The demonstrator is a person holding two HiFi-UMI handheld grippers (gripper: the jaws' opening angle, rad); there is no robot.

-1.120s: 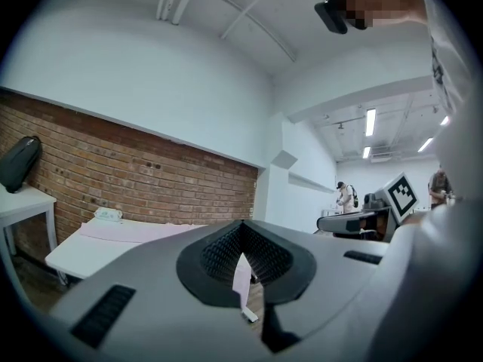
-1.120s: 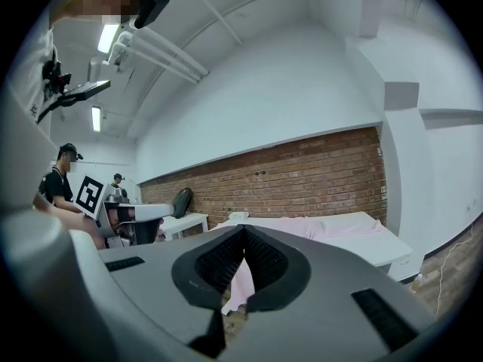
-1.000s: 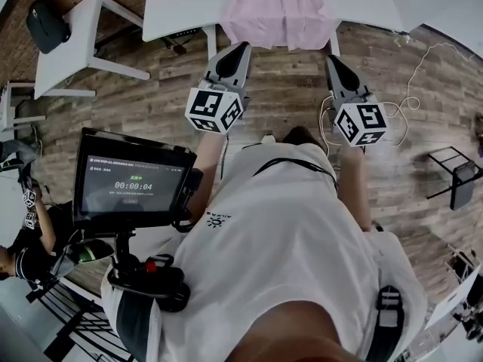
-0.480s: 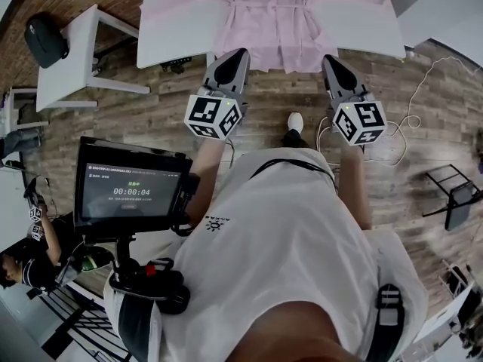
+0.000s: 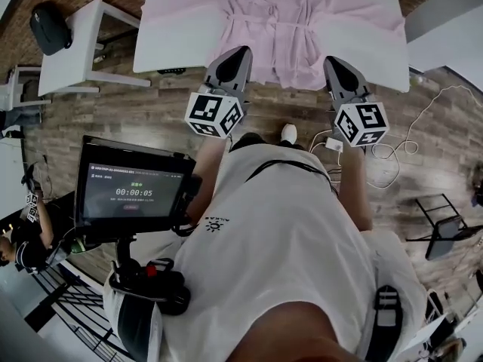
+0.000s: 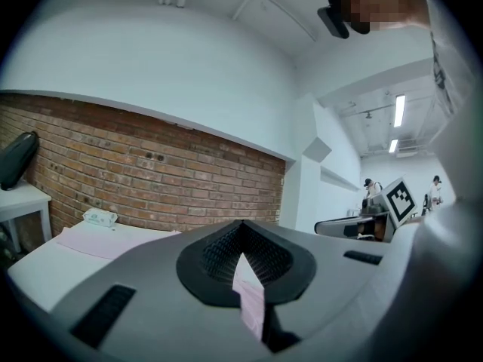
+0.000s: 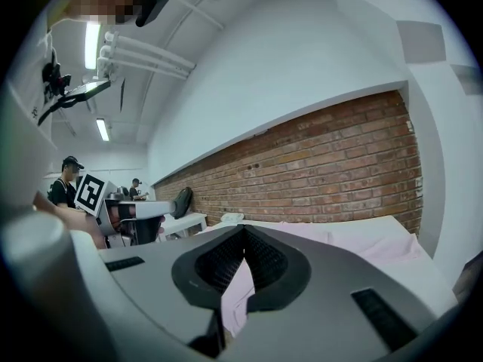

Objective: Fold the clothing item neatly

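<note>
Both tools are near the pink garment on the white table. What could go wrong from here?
1. The left tool and right tool are both shut; reaching the pink garment like this, they may push and wrinkle it instead of gripping.
2. Its hem lies at the near edge of the table; a pull toward the person could drag it off.
3. A white cable lies looped on the floor at the right; a foot might catch it.

White shirt (image 5: 279, 236), black strap (image 5: 296, 165), grey left gripper (image 5: 242, 50)
</note>
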